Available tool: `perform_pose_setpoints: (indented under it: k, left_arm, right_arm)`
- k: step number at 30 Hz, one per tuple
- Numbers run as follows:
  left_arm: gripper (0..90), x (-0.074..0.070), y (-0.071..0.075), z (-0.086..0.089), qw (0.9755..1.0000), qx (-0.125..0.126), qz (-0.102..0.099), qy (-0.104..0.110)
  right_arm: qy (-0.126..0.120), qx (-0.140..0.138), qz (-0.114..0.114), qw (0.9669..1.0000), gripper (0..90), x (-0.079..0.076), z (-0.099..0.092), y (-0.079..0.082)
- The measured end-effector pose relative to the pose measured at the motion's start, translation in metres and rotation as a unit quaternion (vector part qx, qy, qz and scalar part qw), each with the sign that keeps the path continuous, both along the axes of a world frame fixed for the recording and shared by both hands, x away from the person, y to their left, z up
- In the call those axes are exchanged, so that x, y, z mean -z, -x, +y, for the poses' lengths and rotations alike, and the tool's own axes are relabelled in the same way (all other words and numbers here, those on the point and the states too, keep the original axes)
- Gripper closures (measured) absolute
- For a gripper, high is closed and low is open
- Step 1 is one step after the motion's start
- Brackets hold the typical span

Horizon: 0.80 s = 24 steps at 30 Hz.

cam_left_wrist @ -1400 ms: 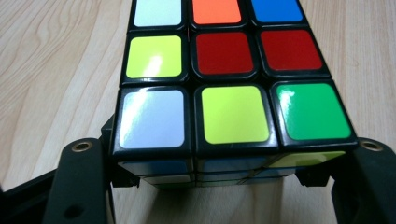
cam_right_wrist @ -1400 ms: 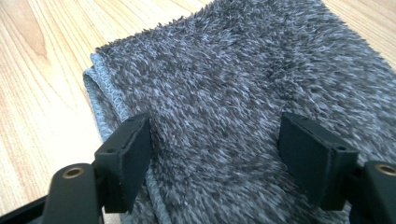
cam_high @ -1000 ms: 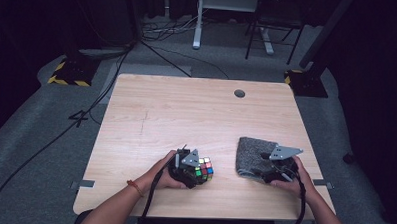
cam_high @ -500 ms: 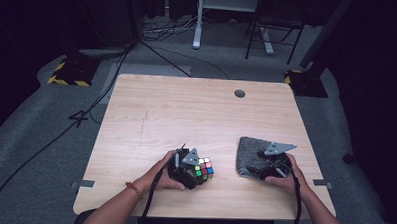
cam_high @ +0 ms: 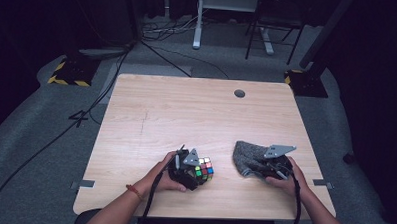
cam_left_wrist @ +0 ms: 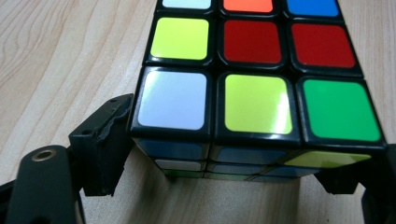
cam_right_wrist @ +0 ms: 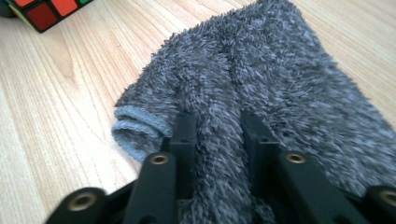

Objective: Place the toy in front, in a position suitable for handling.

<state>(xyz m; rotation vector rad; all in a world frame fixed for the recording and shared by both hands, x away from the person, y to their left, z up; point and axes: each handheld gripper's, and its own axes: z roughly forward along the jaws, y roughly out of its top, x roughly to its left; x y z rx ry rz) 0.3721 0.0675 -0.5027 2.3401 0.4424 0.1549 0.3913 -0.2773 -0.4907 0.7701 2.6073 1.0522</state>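
Your right tool (cam_right_wrist: 212, 140) has just closed, pinching a fold of the grey sock (cam_right_wrist: 280, 74) between its jaws. Left tool (cam_high: 187, 166) has spread (cube (cam_left_wrist: 252, 98) sits loose between) on the bench (cam_high: 186, 111).

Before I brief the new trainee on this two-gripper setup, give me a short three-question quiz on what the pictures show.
1. True or false: the right gripper has pinched a fold of the grey fuzzy cloth.
2. What stands between the left gripper jaws? A) a mug B) a colour puzzle cube C) a sponge
3. In the high view, which lies nearer the table's right edge, the cube or the cloth?

Key: 1 true; 2 B; 3 the cloth.
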Motion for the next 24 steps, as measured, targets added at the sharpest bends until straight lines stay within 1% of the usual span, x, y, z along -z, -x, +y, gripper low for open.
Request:
perform_pose_setpoints:
  k: [2,6,7,8,9,15,18,21,24]
  left_arm:
    - [18.7,0.0,0.0,0.0,1.0,0.0,-0.001,0.0]
    - [19.8,0.0,0.0,0.0,1.0,0.0,-0.002,-0.001]
    - [22.3,-0.001,0.0,0.001,1.0,0.005,-0.003,0.004]
    - [27.6,-0.001,0.001,0.001,0.9999,0.011,-0.004,0.007]
    - [33.3,-0.001,0.001,0.001,0.9999,0.009,-0.004,0.007]
    - [33.9,-0.003,-0.001,0.001,0.9999,0.017,-0.001,0.002]
    - [34.0,-0.005,-0.003,0.001,0.9997,0.024,0.001,-0.005]
    - [34.0,-0.01,-0.002,0.002,0.9993,0.03,-0.013,-0.021]
    - [34.1,-0.017,-0.004,0.006,0.9994,0.027,-0.015,-0.015]
  right_arm:
    - [0.003,-0.004,-0.008,1.0,74.4,0.0,0.0,0.002]
    - [0.0,-0.01,-0.011,0.9999,76.4,-0.002,-0.002,0.003]
    - [-0.002,-0.011,-0.01,0.9999,76.6,-0.002,-0.002,0.003]
    - [-0.002,-0.012,-0.011,0.9999,76.7,-0.002,-0.002,0.003]
    - [-0.002,-0.013,-0.011,0.9999,76.7,-0.003,-0.003,0.004]
    - [-0.01,-0.012,-0.016,0.9997,76.7,-0.005,-0.004,0.004]
    - [-0.014,-0.014,-0.02,0.9996,76.9,-0.007,-0.004,0.005]
    - [-0.017,-0.019,-0.022,0.9995,77.2,-0.009,-0.003,0.006]
    - [-0.024,-0.02,-0.023,0.9992,77.3,-0.011,-0.002,0.005]
